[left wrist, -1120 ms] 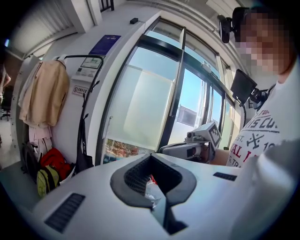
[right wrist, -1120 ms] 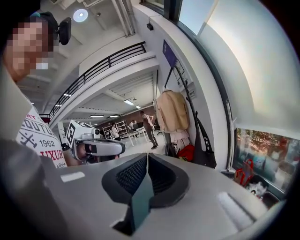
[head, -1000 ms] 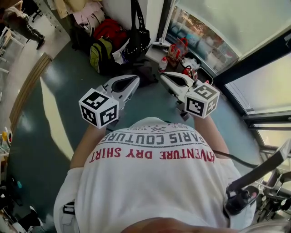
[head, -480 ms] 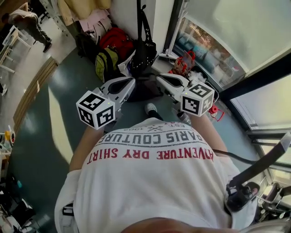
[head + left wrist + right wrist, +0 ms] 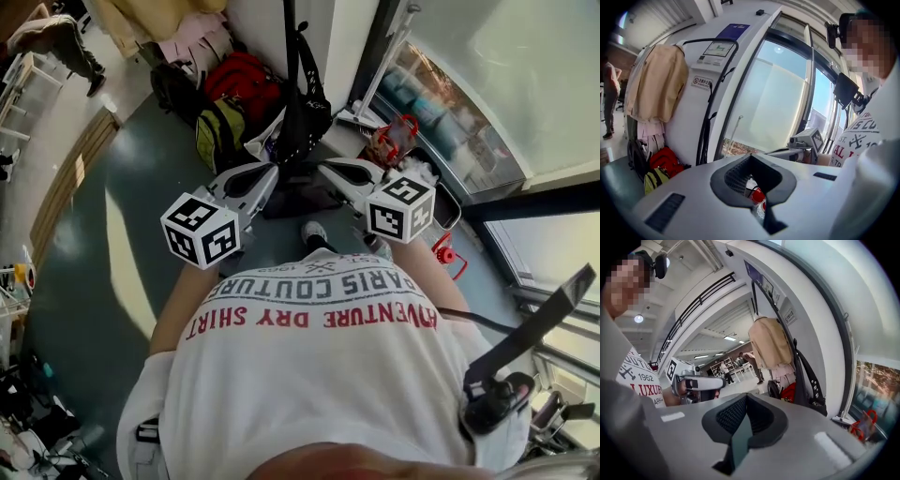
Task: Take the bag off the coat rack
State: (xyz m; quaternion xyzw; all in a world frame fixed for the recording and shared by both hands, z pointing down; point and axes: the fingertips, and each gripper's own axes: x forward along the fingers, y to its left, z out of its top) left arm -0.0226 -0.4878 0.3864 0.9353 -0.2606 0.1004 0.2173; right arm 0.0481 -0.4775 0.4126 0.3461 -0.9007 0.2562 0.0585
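Observation:
A black bag (image 5: 305, 108) hangs by its long straps from the black coat rack (image 5: 288, 23) against the white pillar. In the head view it is just beyond and between my two grippers. My left gripper (image 5: 272, 172) is level and short of the bag's left side, jaws together, nothing held. My right gripper (image 5: 328, 167) is shut and empty, short of the bag's right side. The left gripper view shows the rack's curved tube (image 5: 710, 84) and the hanging straps (image 5: 704, 140) past my left gripper (image 5: 750, 157). In the right gripper view the bag (image 5: 810, 389) hangs right of my right gripper (image 5: 746, 396).
A red backpack (image 5: 239, 77) and a yellow-green backpack (image 5: 216, 131) lie on the floor left of the rack. A beige coat (image 5: 658, 86) hangs on it. Red items (image 5: 394, 141) sit by the window (image 5: 487, 84) at right. A person (image 5: 52, 37) stands far left.
The wearer has stepped forward. Both grippers have come closer to the rack, and the black bag now hangs directly ahead between their tips.

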